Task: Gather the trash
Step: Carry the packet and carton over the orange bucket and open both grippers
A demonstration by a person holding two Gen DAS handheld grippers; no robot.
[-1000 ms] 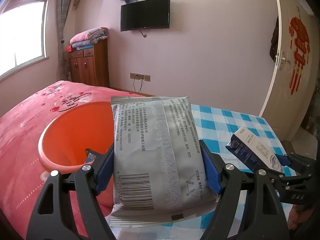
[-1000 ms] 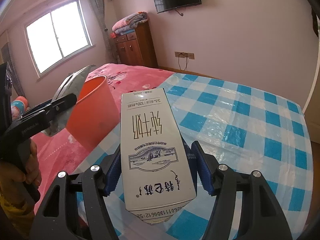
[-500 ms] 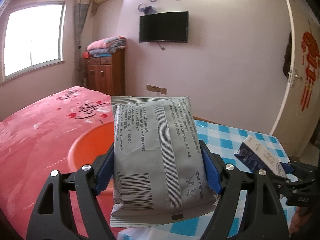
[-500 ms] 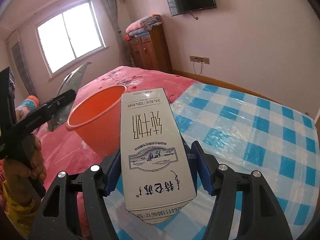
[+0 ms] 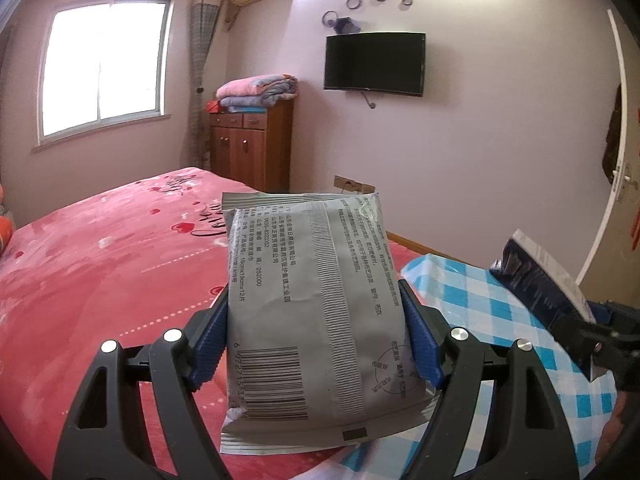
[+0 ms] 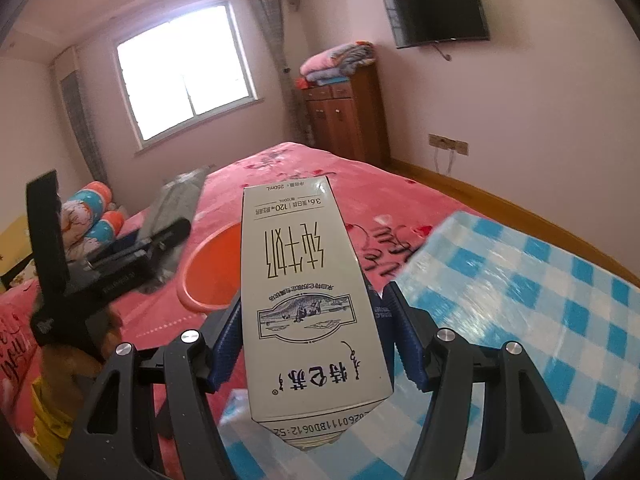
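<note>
The grey packet (image 5: 316,312) carries columns of small Chinese print, mostly too fine to read, though "252000" and "16cmx19cmx12片" show on its left side, and a barcode near its lower left begins "6 97271". The milk carton (image 6: 308,292) appears upside down: large characters "纯牛奶", the brand "特仑苏" at its near end, "250mL", "3.6" and "120" at the far end, and a stamped code "0260111BD0612:52" along the near edge.
</note>
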